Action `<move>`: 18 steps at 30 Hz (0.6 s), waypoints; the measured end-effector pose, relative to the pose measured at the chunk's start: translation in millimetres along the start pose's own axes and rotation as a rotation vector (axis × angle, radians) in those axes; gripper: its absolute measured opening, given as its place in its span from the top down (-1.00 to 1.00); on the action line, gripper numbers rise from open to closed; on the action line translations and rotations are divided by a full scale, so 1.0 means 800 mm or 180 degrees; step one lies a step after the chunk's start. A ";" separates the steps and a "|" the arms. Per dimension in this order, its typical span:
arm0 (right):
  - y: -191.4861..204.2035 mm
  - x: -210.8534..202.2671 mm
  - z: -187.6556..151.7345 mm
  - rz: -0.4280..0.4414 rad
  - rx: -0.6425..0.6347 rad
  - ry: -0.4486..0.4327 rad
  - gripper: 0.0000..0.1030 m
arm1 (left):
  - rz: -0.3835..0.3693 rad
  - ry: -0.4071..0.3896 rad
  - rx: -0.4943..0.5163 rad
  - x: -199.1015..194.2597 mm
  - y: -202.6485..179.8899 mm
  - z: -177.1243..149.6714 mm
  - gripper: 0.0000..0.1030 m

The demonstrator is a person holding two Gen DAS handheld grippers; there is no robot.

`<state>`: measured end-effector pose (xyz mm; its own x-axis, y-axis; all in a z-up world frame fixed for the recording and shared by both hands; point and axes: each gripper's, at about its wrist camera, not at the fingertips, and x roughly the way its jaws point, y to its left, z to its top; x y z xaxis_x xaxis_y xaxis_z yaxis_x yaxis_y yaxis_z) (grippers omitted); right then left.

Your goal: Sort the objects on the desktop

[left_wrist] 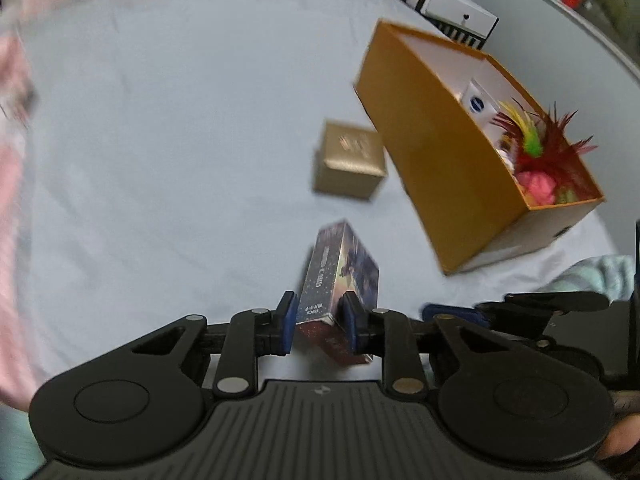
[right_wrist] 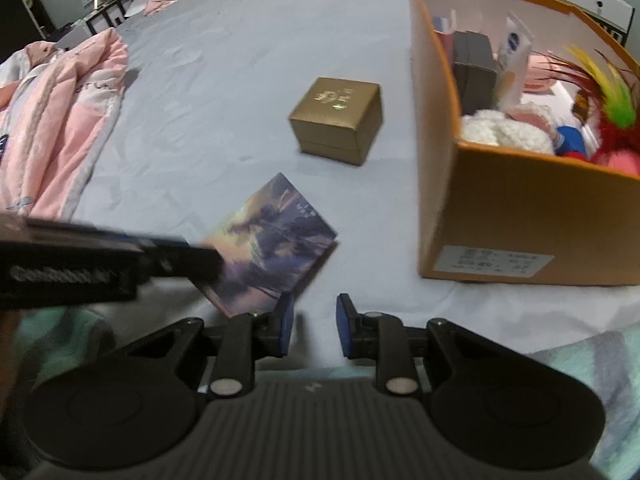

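Our left gripper [left_wrist: 318, 322] has its blue pads pressed on the narrow sides of a card box [left_wrist: 340, 276] with a dusky sky print, taken near one end, so most of the box juts out ahead of the jaws. From the right wrist view the box looks tilted and clear of the sheet, though blur keeps us from being sure. Our right gripper [right_wrist: 314, 330] holds nothing: its jaws stand a little apart with only bedding showing between them.

We judge the card box light and stiff — thin printed cardboard that will keep its shape under a modest squeeze but could dent if we clamp hard. The glossy faces may be slippery, and a hold this near one end lets the box pivot; a grip nearer the middle of the narrow sides would be steadier. The gold box [right_wrist: 336, 118] sits on the pale blue sheet [left_wrist: 160, 140], near the orange box [right_wrist: 520, 216] but apart from it. It looks rigid, squarish and a bit heavier, best taken across two opposite walls below the lid seam.

By count we see one card box, one gold box and one orange box, open at the top. Inside it lie a dark grey case, a white tube, a white plush toy and a feathered toy — the rest is too jumbled to number.
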<state>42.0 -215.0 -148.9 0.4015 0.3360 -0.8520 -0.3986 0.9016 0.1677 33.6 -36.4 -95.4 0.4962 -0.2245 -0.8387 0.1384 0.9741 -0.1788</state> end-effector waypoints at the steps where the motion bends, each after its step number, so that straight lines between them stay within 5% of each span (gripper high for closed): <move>1: 0.003 0.001 0.000 0.0014 -0.0007 -0.0002 0.51 | 0.0111 -0.0031 0.0084 -0.005 -0.002 0.000 0.47; 2: 0.005 0.003 0.001 0.0031 -0.0012 -0.0004 0.51 | 0.0217 -0.0038 0.0165 -0.005 -0.005 -0.001 0.56; 3: 0.008 0.004 0.002 0.0052 -0.0016 -0.0003 0.51 | 0.0311 -0.0028 0.0229 -0.004 -0.006 -0.002 0.98; 5: 0.013 0.007 0.003 0.0084 -0.0044 0.0005 0.51 | 0.0416 0.0018 0.0340 0.003 -0.009 -0.008 1.00; 11: 0.009 0.010 -0.002 0.0103 0.0002 0.0044 0.51 | 0.0119 0.0364 0.0303 0.029 -0.008 -0.028 0.99; 13: 0.006 0.010 -0.003 0.0131 0.0032 0.0033 0.51 | 0.0055 0.0266 0.0232 0.023 -0.004 -0.026 0.77; 15: 0.005 0.009 -0.002 0.0178 0.0064 0.0028 0.51 | 0.0038 0.0241 0.0006 0.022 0.008 -0.022 0.04; 18: 0.003 0.007 0.000 0.0273 0.0147 0.0031 0.48 | 0.0119 0.0333 -0.0431 0.025 0.035 -0.016 -0.16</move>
<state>43.5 -211.1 -152.8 0.3594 0.4099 -0.8383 -0.3926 0.8814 0.2627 36.6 -13.6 -123.9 0.4060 -0.1908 -0.8937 0.0012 0.9781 -0.2082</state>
